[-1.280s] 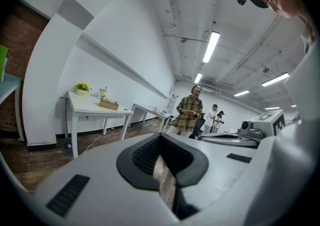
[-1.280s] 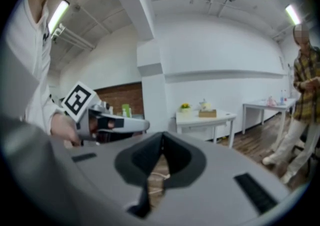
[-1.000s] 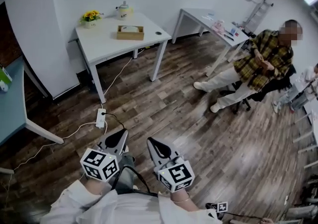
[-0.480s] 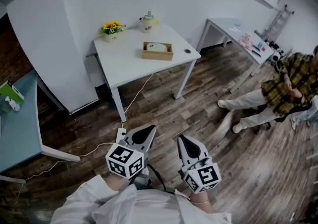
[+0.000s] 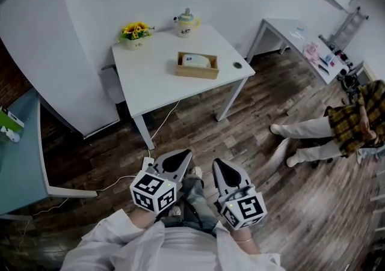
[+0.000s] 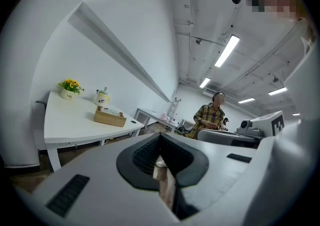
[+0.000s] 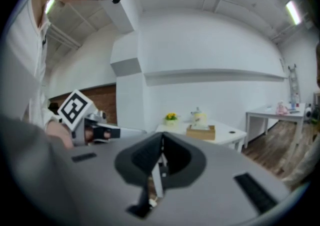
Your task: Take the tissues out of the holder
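Jaws together, left gripper (image 5: 182, 156) beside right gripper (image 5: 218, 165)

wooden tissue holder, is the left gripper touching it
Apart. Head view shows the left gripper over the floor, short of the wooden tissue holder on the white table.

Tissues (image 5: 194, 59) in holder (image 5: 197, 73) on table (image 5: 156, 83); flowers (image 5: 135, 30) and teapot (image 5: 186, 22) behind it; seated person (image 5: 352, 125) well off to the right.
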